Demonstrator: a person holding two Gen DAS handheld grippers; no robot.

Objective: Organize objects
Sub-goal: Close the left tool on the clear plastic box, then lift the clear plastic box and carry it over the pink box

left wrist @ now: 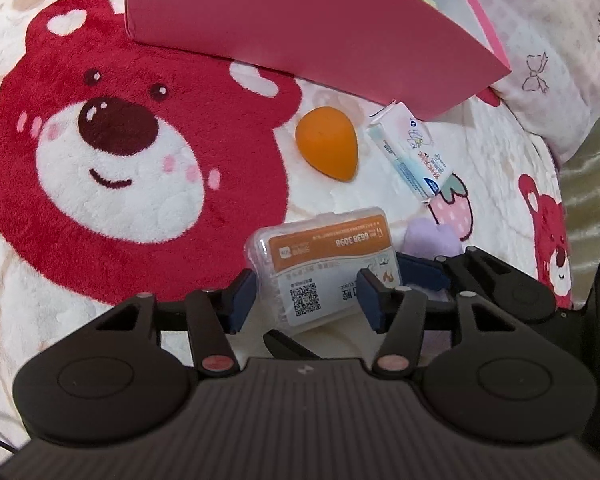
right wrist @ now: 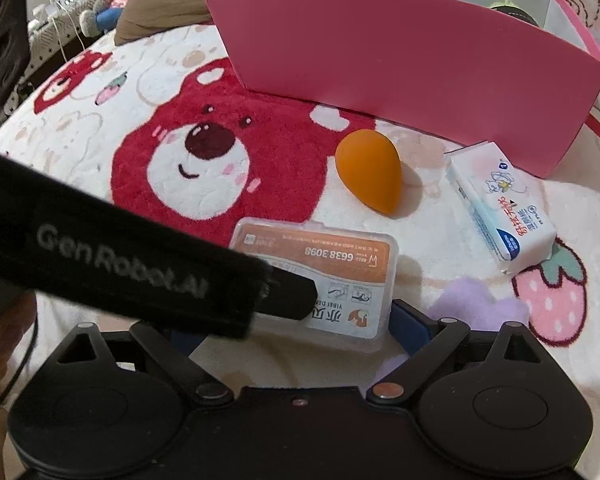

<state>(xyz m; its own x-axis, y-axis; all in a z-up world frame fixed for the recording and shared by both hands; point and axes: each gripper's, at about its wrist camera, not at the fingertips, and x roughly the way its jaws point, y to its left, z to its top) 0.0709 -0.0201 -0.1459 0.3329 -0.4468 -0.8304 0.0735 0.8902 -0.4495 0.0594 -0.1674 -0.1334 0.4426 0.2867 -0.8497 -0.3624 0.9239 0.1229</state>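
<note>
While most of the loose things are not yet sorted, the step in hand looks like the pickup of the plastic case, which sits low in the middle of the bed's bear-print blanket, well short of the pink box. The left gripper is clamped on that case, one blue pad against each of its sides, and the case seems tipped up a little at its near edge. Just beyond it lies the orange sponge, and to the right of that the tissue pack, whose far end is close under the box wall. Both lie loose on the blanket. Furthest right, the right gripper stands spread wide with nothing in it. Its one visible pad is just beside the case's right edge and clear of it. As I judge it, the next move calls for lifting the case clear, carrying it over the box rim and letting go inside, while the right gripper keeps out of the path.
</note>
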